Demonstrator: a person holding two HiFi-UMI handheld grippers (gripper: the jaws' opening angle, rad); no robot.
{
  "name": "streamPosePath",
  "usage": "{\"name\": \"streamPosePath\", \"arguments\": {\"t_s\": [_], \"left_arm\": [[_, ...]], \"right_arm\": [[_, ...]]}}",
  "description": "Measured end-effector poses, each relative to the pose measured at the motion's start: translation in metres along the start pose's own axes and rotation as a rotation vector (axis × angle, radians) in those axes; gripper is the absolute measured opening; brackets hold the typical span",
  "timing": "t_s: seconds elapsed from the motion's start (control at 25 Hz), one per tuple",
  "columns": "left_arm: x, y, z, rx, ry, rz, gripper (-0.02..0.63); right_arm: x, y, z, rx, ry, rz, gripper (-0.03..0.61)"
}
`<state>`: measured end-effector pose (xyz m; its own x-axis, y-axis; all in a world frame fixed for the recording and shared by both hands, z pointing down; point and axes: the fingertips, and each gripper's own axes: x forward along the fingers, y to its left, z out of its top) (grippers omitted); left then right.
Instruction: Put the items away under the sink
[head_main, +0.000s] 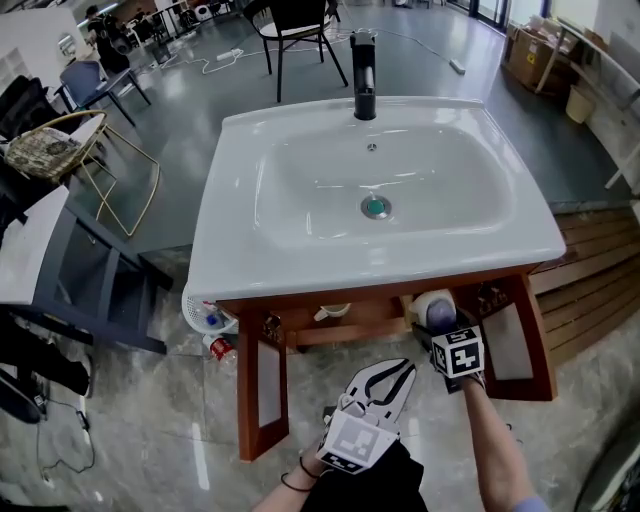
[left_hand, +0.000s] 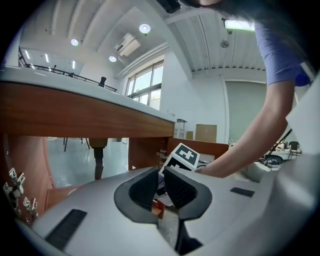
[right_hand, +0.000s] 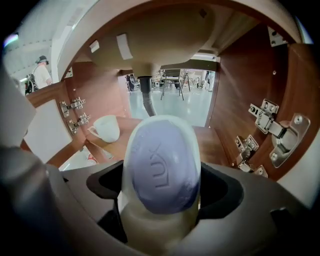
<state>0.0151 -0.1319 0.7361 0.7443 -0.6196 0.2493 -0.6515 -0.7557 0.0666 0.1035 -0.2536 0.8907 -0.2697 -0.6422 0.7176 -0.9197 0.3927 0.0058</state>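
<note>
One lilac oval soap bar (right_hand: 161, 165) stamped "LUX", in its cream dish (right_hand: 155, 225), is clamped by the right gripper (right_hand: 160, 182) at frame centre, inside the brown wooden cabinet (right_hand: 240, 100). One white cup (right_hand: 106, 128) stands at left. The left gripper (left_hand: 161, 185) is clenched and empty.

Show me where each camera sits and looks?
Head view: on the person's head, looking down at the white ceramic sink on its brown wooden cabinet; both arms, left gripper and right gripper show.
Left gripper view: on the left gripper, looking sideways under the sink; its jaws and the right arm show.
Right gripper view: on the right gripper, looking into the cabinet; its jaws grip a purple oval soap bar.
Shared: head and right gripper views both show that soap.
</note>
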Motion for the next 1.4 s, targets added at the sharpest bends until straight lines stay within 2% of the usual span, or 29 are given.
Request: {"name": "streamPosePath", "arguments": {"t_s": [0.28, 0.44, 0.64, 0.84, 0.96, 1.04, 1.2, 1.4], "left_arm": [[0.007, 0.013, -0.014, -0.005, 0.009, 0.021, 0.035], [0.011, 0.015, -0.025, -0.033, 0.005, 0.024, 0.034], [0.017, 0.016, -0.035, -0.043, 0.016, 0.023, 0.034], [0.021, 0.018, -0.040, -0.048, 0.032, 0.025, 0.034], [0.024, 0.019, -0.040, -0.040, 0.032, 0.028, 0.034], [0.026, 0.018, -0.039, 0.010, 0.026, 0.020, 0.034], [0.033, 0.010, -0.029, 0.173, 0.006, 0.000, 0.034], [0.043, 0.007, -0.022, 0.351, 0.011, 0.038, 0.034]], "right_arm": [[0.035, -0.020, -0.002, 0.041, -0.006, -0.010, 0.445], [0.052, -0.027, 0.001, 0.033, -0.013, -0.014, 0.445], [0.067, -0.043, 0.008, 0.112, -0.031, -0.036, 0.443], [0.079, -0.056, 0.009, 0.080, 0.000, -0.084, 0.445], [0.082, -0.065, 0.013, 0.132, -0.012, -0.113, 0.445], [0.083, -0.065, 0.015, 0.129, -0.018, -0.118, 0.445], [0.082, -0.062, 0.017, 0.083, -0.016, -0.104, 0.445], [0.082, -0.061, 0.018, 0.065, -0.011, -0.082, 0.445]]}}
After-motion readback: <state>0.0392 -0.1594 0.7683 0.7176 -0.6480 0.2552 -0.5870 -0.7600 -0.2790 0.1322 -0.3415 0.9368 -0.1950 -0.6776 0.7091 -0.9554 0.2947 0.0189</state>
